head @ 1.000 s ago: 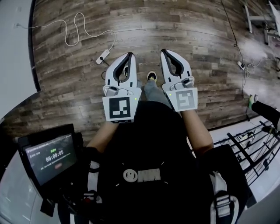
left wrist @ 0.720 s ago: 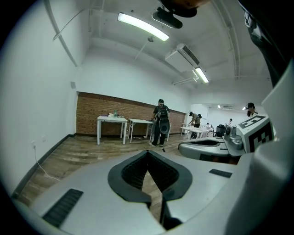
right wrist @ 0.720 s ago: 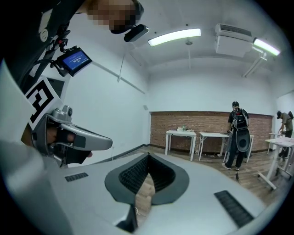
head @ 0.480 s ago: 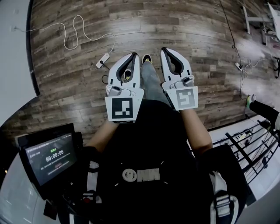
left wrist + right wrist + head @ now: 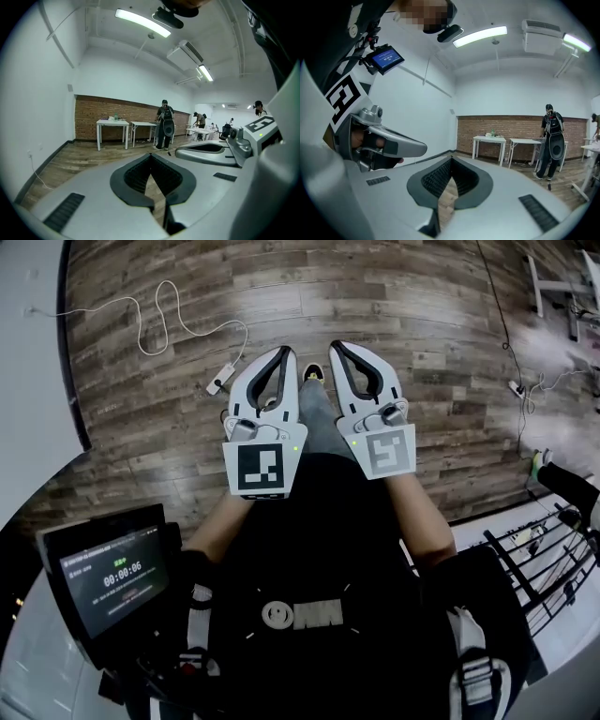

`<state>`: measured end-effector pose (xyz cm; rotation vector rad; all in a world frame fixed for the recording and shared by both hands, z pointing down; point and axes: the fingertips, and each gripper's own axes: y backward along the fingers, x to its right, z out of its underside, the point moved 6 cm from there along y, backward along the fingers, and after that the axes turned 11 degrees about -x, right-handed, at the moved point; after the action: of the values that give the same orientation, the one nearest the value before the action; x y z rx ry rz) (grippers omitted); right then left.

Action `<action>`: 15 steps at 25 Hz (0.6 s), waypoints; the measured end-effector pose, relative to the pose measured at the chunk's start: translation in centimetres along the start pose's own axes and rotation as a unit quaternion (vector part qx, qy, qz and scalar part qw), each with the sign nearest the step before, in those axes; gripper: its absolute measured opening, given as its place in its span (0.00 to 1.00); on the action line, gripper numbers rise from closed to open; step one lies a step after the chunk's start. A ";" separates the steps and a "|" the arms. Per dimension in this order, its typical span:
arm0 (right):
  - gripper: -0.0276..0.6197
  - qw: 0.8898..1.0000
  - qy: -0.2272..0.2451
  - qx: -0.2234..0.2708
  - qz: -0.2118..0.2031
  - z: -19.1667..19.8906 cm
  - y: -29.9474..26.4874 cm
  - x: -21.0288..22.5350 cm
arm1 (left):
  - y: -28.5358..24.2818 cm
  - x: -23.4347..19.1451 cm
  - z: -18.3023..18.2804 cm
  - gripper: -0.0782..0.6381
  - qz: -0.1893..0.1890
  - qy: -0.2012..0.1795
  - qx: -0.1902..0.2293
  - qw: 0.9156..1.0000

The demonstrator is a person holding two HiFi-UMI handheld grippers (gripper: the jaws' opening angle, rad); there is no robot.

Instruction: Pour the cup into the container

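The left gripper (image 5: pixel 282 352) and right gripper (image 5: pixel 335 345) are held out side by side over the wood floor (image 5: pixel 422 315). They are close together, and I cannot tell whether they touch. The left fingers (image 5: pixel 133 178) are closed tip to tip with nothing between them. The right fingers (image 5: pixel 433 180) are closed the same way, also empty.

The person's black torso blocks most of the lower head view, and only one shoe (image 5: pixel 314 377) shows past it, between the grippers. A screen (image 5: pixel 112 573) sits at the lower left, its print too small to read. A black rack (image 5: pixel 544 559) is cut off by the right edge. A white cable (image 5: pixel 159 310) loops across the floor to a power strip (image 5: pixel 218 382) just left of the left gripper.

Far off, against a brick wall (image 5: pixel 108 105), a few small items (image 5: pixel 112 117) stand on a white tabletop (image 5: pixel 105 122). They are too small to name, so I cannot tell whether the cup is among them. Someone in black (image 5: pixel 165 124) stands beside those tables.
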<state>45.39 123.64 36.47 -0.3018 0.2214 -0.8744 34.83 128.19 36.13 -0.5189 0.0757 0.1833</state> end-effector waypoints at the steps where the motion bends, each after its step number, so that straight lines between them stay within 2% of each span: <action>1: 0.04 1.000 -0.003 0.002 0.001 -0.1 -0.5 0.5 | -0.7 -0.1 -0.4 0.11 -0.002 -0.002 0.000 1.000; 5: 0.04 1.000 -0.019 0.012 0.014 -0.2 -1.7 3.2 | -3.4 -0.2 -2.2 0.11 -0.018 -0.020 0.005 1.000; 8: 0.04 0.999 -0.028 0.025 0.030 -0.5 -2.6 6.9 | -6.7 0.9 -4.4 0.11 -0.038 -0.046 0.015 0.998; 11: 0.04 0.996 -0.035 0.066 0.056 -2.7 -4.0 10.8 | -9.8 1.1 -8.1 0.11 -0.063 -0.075 0.041 0.994; 12: 0.04 0.995 -0.039 0.063 0.063 -3.5 -4.6 11.7 | -10.6 0.8 -9.1 0.11 -0.076 -0.080 0.040 0.993; 13: 0.04 0.996 -0.051 0.039 0.067 -3.8 -5.4 12.6 | -11.6 0.5 -9.7 0.11 -0.093 -0.080 0.023 0.992; 14: 0.04 0.995 -0.070 -0.007 0.068 -3.5 -6.5 13.4 | -12.9 0.2 -9.6 0.11 -0.108 -0.075 -0.016 0.991; 15: 0.04 0.991 -0.092 -0.070 0.065 -2.6 -7.9 14.1 | -14.4 -0.1 -8.9 0.11 -0.115 -0.059 -0.074 0.989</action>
<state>47.72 107.40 35.85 -0.4903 0.1301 -0.6982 37.28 111.43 35.41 -0.6585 -0.1140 -0.0057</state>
